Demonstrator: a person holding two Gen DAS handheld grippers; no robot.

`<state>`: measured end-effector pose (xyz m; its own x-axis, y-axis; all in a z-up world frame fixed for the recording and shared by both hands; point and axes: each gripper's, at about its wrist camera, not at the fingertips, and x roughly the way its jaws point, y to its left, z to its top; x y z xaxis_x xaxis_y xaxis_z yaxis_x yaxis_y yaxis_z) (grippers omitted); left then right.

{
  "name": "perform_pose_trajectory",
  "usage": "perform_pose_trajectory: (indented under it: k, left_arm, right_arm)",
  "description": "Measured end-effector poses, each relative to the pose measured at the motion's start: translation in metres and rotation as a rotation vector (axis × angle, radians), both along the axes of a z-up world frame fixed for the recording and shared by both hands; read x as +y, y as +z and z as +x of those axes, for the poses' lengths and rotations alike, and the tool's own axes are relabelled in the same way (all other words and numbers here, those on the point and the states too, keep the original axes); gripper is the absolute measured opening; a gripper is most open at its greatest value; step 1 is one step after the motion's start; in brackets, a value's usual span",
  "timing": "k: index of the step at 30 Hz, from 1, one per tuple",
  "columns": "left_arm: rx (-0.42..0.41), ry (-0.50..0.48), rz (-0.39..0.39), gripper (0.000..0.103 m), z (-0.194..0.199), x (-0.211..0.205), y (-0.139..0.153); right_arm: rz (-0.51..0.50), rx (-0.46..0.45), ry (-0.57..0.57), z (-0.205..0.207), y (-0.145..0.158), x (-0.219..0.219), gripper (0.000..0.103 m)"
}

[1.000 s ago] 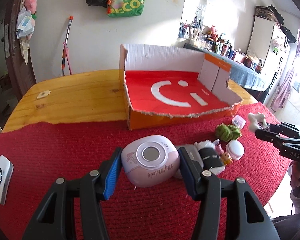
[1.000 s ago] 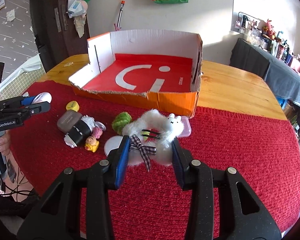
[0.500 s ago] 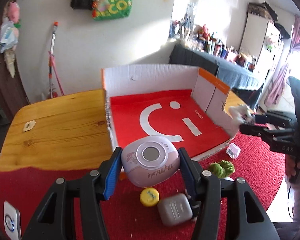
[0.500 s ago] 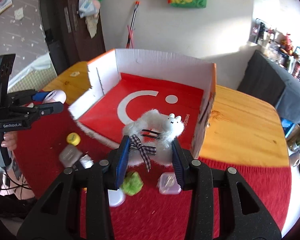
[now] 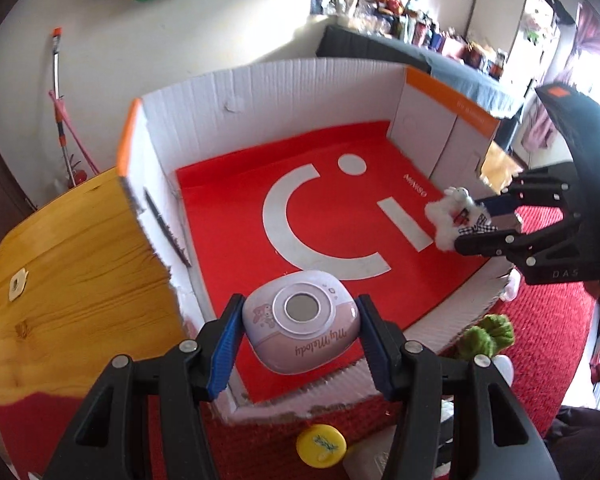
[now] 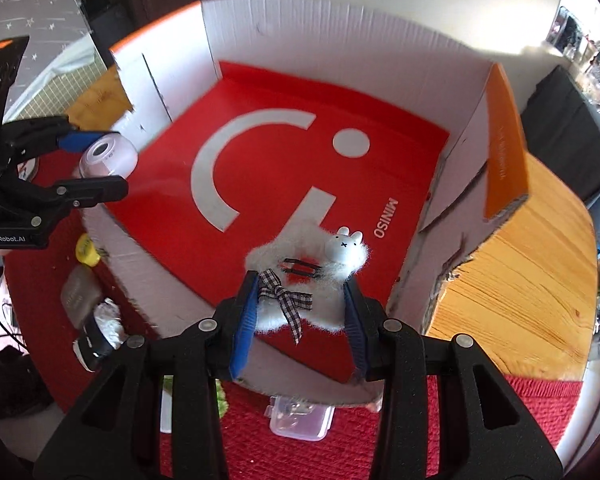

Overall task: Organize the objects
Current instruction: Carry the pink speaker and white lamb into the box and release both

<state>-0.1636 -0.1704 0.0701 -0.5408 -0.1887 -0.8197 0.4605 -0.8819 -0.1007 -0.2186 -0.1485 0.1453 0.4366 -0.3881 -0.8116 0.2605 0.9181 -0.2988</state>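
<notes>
My left gripper (image 5: 298, 334) is shut on a pink rounded My Melody case (image 5: 300, 326), held above the near edge of the open cardboard box (image 5: 260, 96) with a red floor. My right gripper (image 6: 300, 312) is shut on a white fluffy hair tie (image 6: 300, 280) with a rabbit head and checked bow, held over the box's near right part. Each gripper shows in the other view: the right gripper (image 5: 484, 226) with the fluffy tie (image 5: 450, 220) at the box's right wall, the left gripper (image 6: 90, 162) with the pink case (image 6: 108, 156) at its left wall.
Outside the box on the red knitted cloth (image 5: 548, 344) lie a yellow cap (image 5: 321, 445), a green woolly thing (image 5: 486, 336), a grey case (image 6: 78, 294), a black-and-white soft toy (image 6: 100, 330) and a clear small box (image 6: 300, 420). The wooden table (image 5: 68, 280) flanks the box.
Both grippers have carried their things forward from above the red cloth to over the box's near edge. The loose items on the cloth now lie beneath and behind them.
</notes>
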Motion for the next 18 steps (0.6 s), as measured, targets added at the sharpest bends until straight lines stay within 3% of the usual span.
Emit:
perform_pose_trajectory:
  k: [11, 18]
  left_arm:
    - [-0.1, -0.045, -0.008, 0.057, -0.018, -0.008, -0.021]
    - [-0.151, -0.088, -0.051, 0.057, -0.026, -0.003, -0.028]
  right_arm:
    - [0.012, 0.073, -0.002, 0.013, -0.009, -0.014, 0.039]
    - [-0.001, 0.102, 0.009, 0.014, -0.011, -0.013, 0.04]
